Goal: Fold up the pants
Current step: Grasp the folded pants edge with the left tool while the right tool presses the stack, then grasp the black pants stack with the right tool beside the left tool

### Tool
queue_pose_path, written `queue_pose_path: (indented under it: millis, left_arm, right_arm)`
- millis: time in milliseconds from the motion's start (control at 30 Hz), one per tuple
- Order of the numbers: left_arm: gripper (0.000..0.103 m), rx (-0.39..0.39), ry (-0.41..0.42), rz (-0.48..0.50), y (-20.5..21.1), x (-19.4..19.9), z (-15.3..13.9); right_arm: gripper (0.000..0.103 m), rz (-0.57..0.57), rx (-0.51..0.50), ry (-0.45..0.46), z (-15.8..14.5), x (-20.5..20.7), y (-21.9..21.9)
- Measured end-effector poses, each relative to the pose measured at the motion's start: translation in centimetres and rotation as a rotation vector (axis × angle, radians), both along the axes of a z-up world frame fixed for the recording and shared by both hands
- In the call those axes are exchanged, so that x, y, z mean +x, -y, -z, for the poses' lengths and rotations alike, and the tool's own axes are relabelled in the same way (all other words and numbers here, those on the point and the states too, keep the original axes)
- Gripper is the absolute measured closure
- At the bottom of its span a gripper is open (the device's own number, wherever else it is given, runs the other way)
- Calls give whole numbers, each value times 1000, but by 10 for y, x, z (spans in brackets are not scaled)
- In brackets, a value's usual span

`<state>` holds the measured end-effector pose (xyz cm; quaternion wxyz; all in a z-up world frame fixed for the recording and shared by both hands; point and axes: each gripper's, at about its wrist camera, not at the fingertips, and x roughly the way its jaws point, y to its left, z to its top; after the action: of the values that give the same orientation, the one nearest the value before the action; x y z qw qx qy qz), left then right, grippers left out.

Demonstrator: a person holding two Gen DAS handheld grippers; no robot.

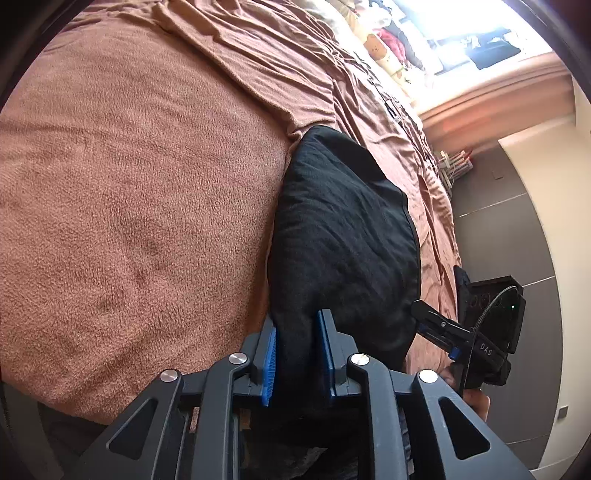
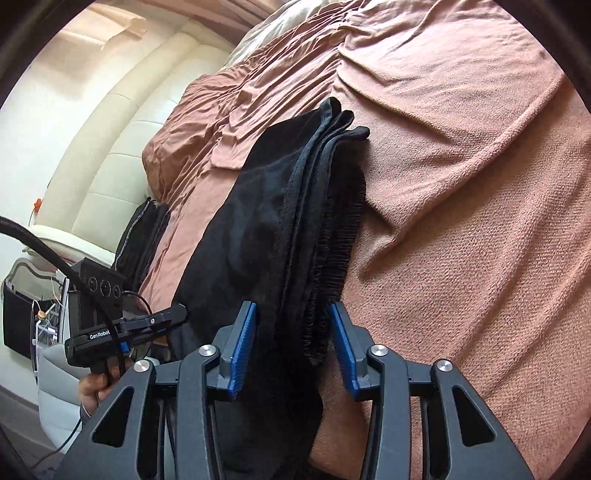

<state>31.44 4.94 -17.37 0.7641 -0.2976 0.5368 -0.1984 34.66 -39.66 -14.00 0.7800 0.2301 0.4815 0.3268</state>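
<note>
black pants point(image 2: 266, 221), folded, stacked layers, on bed

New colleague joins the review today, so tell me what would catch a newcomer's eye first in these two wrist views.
The black pants, folded into a thick stack with layered edges showing, lie on the rust-brown blanket that fills both views. The blue-padded left gripper and right gripper each straddle the near end of the pants, jaws apart. In the left wrist view, a bright window glares at top right.
</note>
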Motion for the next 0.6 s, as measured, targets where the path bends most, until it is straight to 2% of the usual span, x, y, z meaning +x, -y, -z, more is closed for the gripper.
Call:
queue_pose_path:
  millis: [33, 67, 200, 333, 600]
  left_arm:
    - [70, 2, 4, -6, -1, 1, 0]
    - [64, 2, 6, -17, -2, 3, -1]
    - [55, -4, 10, -42, -7, 10, 0]
    - [55, -3, 7, -50, -11, 17, 5]
    - [55, -61, 2, -36, -8, 37, 16]
  right_arm:
    - [41, 13, 8, -4, 2, 2, 3]
    - [38, 24, 21, -9, 4, 5, 7]
    - [37, 26, 80, -48, 14, 17, 6]
    - [37, 9, 104, -77, 23, 29, 4]
    - [37, 7, 117, -117, 26, 53, 4]
